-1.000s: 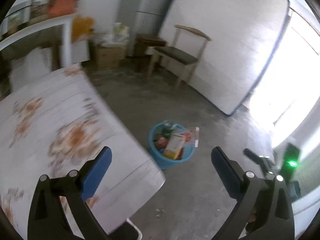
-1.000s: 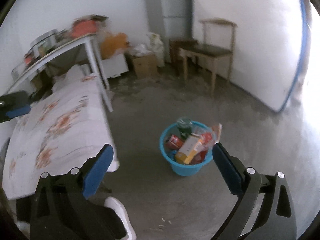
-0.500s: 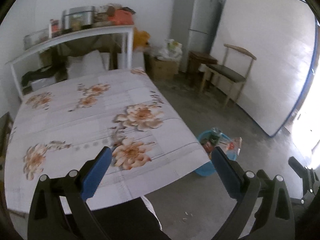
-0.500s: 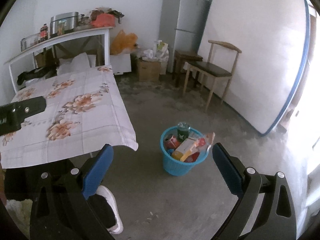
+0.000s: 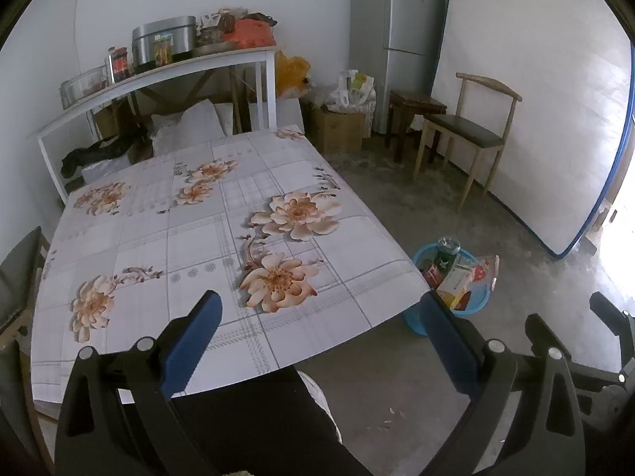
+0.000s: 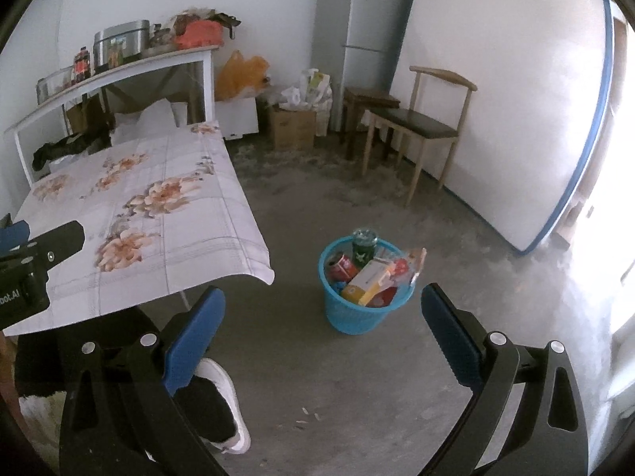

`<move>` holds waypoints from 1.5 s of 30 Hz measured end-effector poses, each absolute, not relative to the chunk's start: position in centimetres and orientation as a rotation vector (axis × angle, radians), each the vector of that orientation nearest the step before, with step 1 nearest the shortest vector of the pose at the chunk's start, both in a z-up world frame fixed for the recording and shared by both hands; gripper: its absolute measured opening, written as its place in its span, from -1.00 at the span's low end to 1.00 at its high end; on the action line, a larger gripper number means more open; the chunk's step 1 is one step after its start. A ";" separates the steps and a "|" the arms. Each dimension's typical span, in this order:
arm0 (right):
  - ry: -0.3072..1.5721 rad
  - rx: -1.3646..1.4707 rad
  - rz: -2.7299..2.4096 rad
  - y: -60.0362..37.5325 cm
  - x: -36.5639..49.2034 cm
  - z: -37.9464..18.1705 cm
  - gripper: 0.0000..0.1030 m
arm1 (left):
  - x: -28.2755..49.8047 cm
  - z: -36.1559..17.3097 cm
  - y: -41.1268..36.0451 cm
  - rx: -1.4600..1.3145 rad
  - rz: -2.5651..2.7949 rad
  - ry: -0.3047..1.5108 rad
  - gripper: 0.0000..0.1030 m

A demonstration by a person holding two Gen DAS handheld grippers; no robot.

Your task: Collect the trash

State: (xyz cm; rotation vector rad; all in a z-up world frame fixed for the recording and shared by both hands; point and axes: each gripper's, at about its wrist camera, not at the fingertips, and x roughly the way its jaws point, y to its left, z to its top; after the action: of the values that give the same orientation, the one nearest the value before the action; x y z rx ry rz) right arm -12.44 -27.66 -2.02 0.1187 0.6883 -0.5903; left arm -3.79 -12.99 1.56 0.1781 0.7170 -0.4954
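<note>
Trash is seen gathered in the blue basket [image 6: 359, 309] on the floor; the floral surface [image 5: 206, 238] carries nothing. Left gripper [image 5: 317, 337] and right gripper [image 6: 321, 333] are held wide apart, empty. Collection is judged essentially complete.

Left hand-held gripper [image 5: 317, 337]: black frame with triangular cut-outs, silver round screws, blue ribbed pads [image 5: 193, 341] on both fingers. Right hand-held gripper [image 6: 319, 335] was the same build; white lettering showed on the left unit's black body. Person wore dark trousers [image 5: 258, 424] and a white shoe [image 6: 228, 404].
</note>
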 end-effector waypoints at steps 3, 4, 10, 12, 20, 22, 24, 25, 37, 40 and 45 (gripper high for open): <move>0.699 0.122 -0.591 -27.9 -12.5 -2.3 0.85 | -3.8 1.4 -13.2 0.187 -0.492 0.726 0.89; 0.702 0.125 -0.589 -28.0 -12.4 -2.4 0.85 | -3.9 1.3 -13.2 0.188 -0.489 0.728 0.89; 0.720 0.136 -0.588 -28.3 -12.5 -2.9 0.85 | -4.1 1.1 -13.6 0.211 -0.476 0.724 0.89; 0.721 0.135 -0.589 -28.3 -12.6 -3.0 0.85 | -4.1 1.0 -13.7 0.219 -0.473 0.722 0.89; 0.726 0.130 -0.587 -28.6 -12.4 -3.0 0.85 | -3.7 0.9 -13.5 0.263 -0.430 0.709 0.89; 0.726 0.130 -0.587 -28.5 -12.5 -3.0 0.85 | -3.5 1.0 -13.4 0.275 -0.423 0.704 0.89; 0.727 0.131 -0.583 -28.5 -12.4 -3.1 0.85 | -3.5 1.0 -13.4 0.284 -0.413 0.701 0.89; 0.728 0.130 -0.581 -28.6 -12.4 -3.1 0.85 | -3.4 1.0 -13.5 0.288 -0.413 0.701 0.89; 0.730 0.127 -0.575 -29.0 -12.4 -3.2 0.85 | -3.4 1.0 -13.7 0.303 -0.424 0.709 0.89; 0.730 0.127 -0.574 -29.0 -12.4 -3.2 0.85 | -3.4 1.0 -13.7 0.301 -0.422 0.708 0.89; 0.730 0.129 -0.574 -29.0 -12.4 -3.2 0.85 | -3.4 1.0 -13.7 0.301 -0.422 0.708 0.89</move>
State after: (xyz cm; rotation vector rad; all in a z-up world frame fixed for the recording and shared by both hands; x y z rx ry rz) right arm -12.39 -28.98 -3.15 0.1294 0.7303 -0.5739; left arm -3.41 -13.72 1.02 0.3008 0.7077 -0.4223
